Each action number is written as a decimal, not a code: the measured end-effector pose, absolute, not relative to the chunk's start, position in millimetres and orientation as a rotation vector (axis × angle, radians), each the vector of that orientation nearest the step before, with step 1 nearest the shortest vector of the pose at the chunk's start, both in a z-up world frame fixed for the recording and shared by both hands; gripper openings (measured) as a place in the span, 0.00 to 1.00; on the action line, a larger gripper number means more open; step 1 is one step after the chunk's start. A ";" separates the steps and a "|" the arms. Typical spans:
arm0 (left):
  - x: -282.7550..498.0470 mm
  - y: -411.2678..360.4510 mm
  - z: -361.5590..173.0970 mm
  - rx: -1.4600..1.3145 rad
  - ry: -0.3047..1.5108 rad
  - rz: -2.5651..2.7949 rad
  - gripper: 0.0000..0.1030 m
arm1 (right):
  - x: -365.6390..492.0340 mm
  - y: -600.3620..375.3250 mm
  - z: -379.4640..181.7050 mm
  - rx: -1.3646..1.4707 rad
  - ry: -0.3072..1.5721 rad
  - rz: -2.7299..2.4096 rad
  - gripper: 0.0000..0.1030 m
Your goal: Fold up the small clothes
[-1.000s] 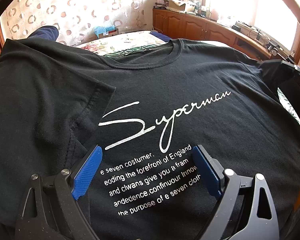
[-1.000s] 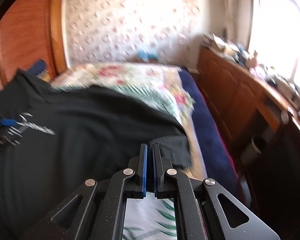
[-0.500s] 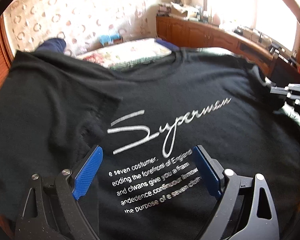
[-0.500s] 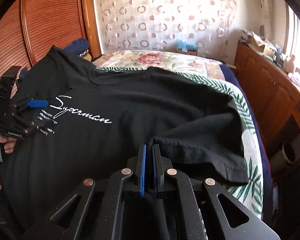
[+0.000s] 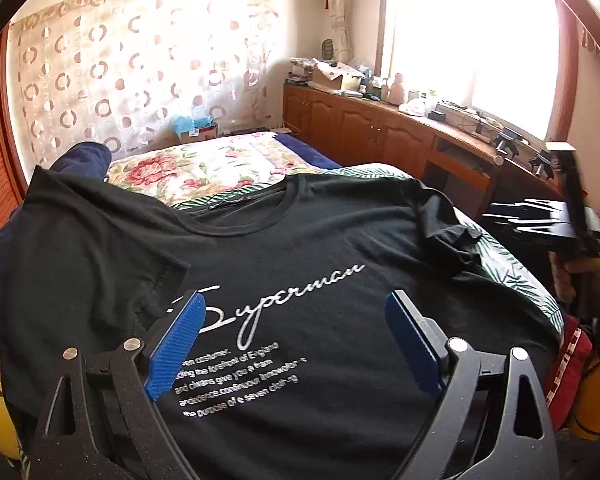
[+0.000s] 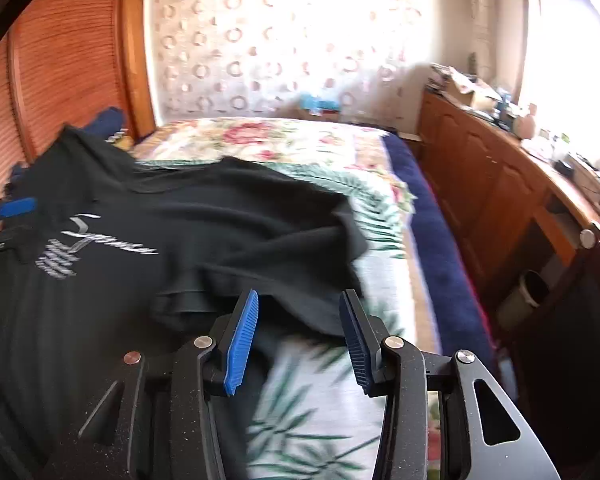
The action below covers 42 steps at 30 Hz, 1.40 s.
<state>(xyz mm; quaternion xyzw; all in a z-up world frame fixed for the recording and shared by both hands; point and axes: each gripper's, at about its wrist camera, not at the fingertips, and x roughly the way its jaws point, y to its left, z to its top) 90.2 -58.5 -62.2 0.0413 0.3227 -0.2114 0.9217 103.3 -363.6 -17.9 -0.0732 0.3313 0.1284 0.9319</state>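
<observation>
left wrist: left claw (image 5: 294, 344) spread wide above shirt (image 5: 300, 264) print, shirt flat on bed (image 5: 204, 168), far sleeve at the bed's edge | right wrist: right claw (image 6: 298, 336) just opened, pads off the sleeve hem, bare bedspread (image 6: 320, 412) beneath

Bedspread (image 6: 380, 240) right of black t-shirt (image 5: 300, 248) bare (passable); wooden cabinets (image 6: 480, 184) wall off right side.
</observation>
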 end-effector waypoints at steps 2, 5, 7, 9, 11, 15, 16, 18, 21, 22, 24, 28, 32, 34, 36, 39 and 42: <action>87.3 -60.4 -60.8 0.090 0.661 -0.438 0.90 | 116.3 -368.2 -30.7 -0.153 0.714 0.237 0.43; 86.7 -60.1 -62.0 0.096 0.661 -0.433 0.90 | 138.0 -374.2 -51.5 -0.137 0.777 0.191 0.43; 87.5 -59.0 -64.3 0.092 0.667 -0.432 0.90 | 148.5 -375.2 -59.9 -0.108 0.811 0.211 0.43; 86.3 -58.5 -65.6 0.091 0.674 -0.424 0.90 | 153.6 -375.6 -62.8 -0.103 0.807 0.233 0.37; 85.7 -54.7 -67.6 0.086 0.680 -0.416 0.90 | 158.2 -372.7 -62.4 -0.098 0.817 0.283 0.12; 82.7 -44.8 -66.5 0.059 0.677 -0.402 0.90 | 167.8 -356.1 -45.1 -0.150 0.775 0.342 0.03; 82.5 -41.4 -66.3 0.052 0.675 -0.395 0.90 | 170.4 -350.2 -36.9 -0.165 0.756 0.351 0.02; 82.7 -38.1 -66.3 0.042 0.675 -0.386 0.90 | 176.1 -337.5 -20.1 -0.184 0.715 0.388 0.02; 83.4 -32.1 -68.1 0.027 0.678 -0.375 0.90 | 185.5 -302.2 0.4 -0.219 0.660 0.463 0.02; 82.8 -30.6 -68.4 0.025 0.679 -0.374 0.90 | 190.3 -291.0 2.3 -0.228 0.651 0.485 0.02; 82.4 -28.0 -70.1 0.020 0.683 -0.369 0.90 | 200.9 -264.8 8.2 -0.242 0.644 0.539 0.02; 83.2 -23.8 -71.1 0.014 0.690 -0.363 0.90 | 221.7 -233.8 3.7 -0.229 0.638 0.581 0.02; 83.5 -21.1 -72.0 0.014 0.695 -0.360 0.90 | 231.9 -230.3 -3.5 -0.241 0.646 0.540 0.36; 83.4 -20.0 -73.0 0.010 0.696 -0.361 0.90 | 229.2 -235.4 -5.9 -0.251 0.639 0.505 0.36; 83.7 -19.6 -74.0 0.006 0.700 -0.362 0.90 | 221.5 -243.1 -13.4 -0.256 0.654 0.485 0.36; 83.1 -20.3 -73.2 0.002 0.704 -0.366 0.90 | 204.8 -248.1 -29.7 -0.258 0.681 0.476 0.36; 83.8 -22.5 -74.3 0.006 0.709 -0.365 0.90 | 185.7 -249.6 -46.2 -0.256 0.720 0.479 0.36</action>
